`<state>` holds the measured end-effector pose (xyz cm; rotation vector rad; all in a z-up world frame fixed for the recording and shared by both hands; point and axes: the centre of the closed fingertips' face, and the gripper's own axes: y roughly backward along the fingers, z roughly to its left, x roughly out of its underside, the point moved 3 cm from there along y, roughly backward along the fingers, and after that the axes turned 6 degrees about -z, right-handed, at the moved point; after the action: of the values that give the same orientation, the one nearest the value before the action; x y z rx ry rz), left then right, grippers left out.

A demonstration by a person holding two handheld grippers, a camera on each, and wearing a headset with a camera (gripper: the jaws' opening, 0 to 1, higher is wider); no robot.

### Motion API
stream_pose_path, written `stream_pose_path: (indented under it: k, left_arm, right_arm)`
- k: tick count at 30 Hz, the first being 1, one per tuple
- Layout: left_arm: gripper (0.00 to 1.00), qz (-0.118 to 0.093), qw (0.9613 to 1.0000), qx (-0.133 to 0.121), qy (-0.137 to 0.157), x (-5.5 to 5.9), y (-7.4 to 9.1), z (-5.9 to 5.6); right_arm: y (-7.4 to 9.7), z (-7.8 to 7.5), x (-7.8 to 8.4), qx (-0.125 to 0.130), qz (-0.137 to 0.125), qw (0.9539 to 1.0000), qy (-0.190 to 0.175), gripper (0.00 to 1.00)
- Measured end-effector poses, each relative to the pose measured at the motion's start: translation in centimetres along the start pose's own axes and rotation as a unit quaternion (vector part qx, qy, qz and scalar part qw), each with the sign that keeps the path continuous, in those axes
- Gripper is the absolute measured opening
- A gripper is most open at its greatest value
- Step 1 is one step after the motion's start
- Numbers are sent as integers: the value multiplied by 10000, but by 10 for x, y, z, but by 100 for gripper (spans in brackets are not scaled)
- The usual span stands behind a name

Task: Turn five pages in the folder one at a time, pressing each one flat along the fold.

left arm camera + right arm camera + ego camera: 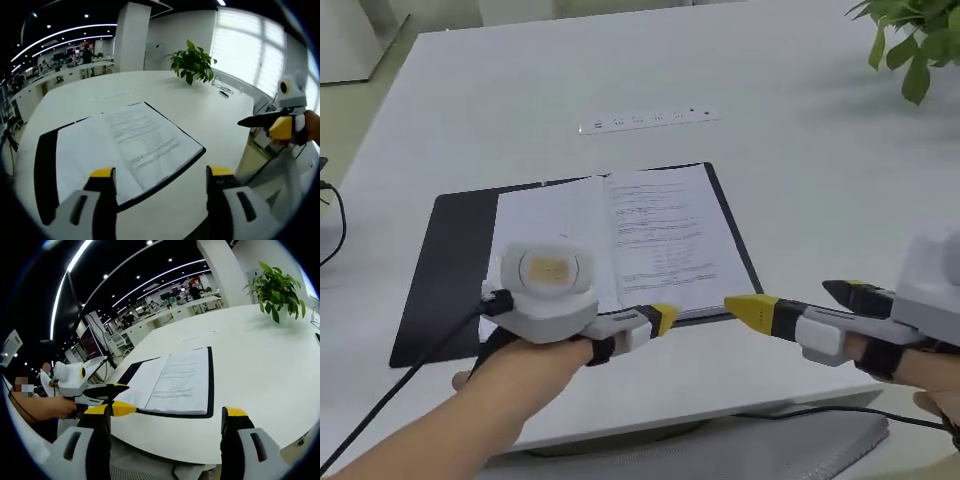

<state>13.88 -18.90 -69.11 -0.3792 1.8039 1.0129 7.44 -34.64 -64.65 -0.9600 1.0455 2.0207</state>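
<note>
**A:** Head view first. How are the hands placed?

**B:** Both are low, at the near edge of the table. The left hand (525,362) holds the left gripper (655,320) pointing right, with its yellow tip close to the folder's near edge. The right gripper (776,297) points left toward it, jaws parted and holding nothing. The folder (620,235) lies open and flat on the white table (800,160). A power strip (648,119) sits beyond it and a plant (910,40) is at the far right. A black cable (400,385) trails from the left gripper.

**A:** And the left gripper view?

**B:** Its own jaws stand wide apart and empty, and the folder's near corner shows between them. The right gripper is at the right, off the table, jaws spread. The plant stands well behind the folder.

**A:** The right gripper view?

**B:** The jaws are wide with nothing between them, and the folder lies ahead on the table. The left gripper comes in from the left, just beside the folder's near edge, jaws a little apart.
</note>
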Motion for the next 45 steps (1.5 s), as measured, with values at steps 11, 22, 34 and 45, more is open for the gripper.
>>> stream_pose_path:
  k: [11, 22, 34, 45]
  left_arm:
    - [69, 96, 9996, 145, -229, -3, -51, -22]
    - [66, -5, 9998, -113, -137, 0, -86, -19]
    - [62, 31, 9984, -532, -195, 17, -114, -12]
    - [60, -639, 9946, -700, -412, 30, -115, -9]
  right_arm:
    - [-2, -13, 2, -68, 12, 9999, -104, 89]
    - [-8, -17, 1, -162, 61, 9997, -158, 88]
    - [-14, -20, 8, -272, 218, 9992, -214, 87]
    - [-17, -28, 12, -270, 287, 9987, -322, 85]
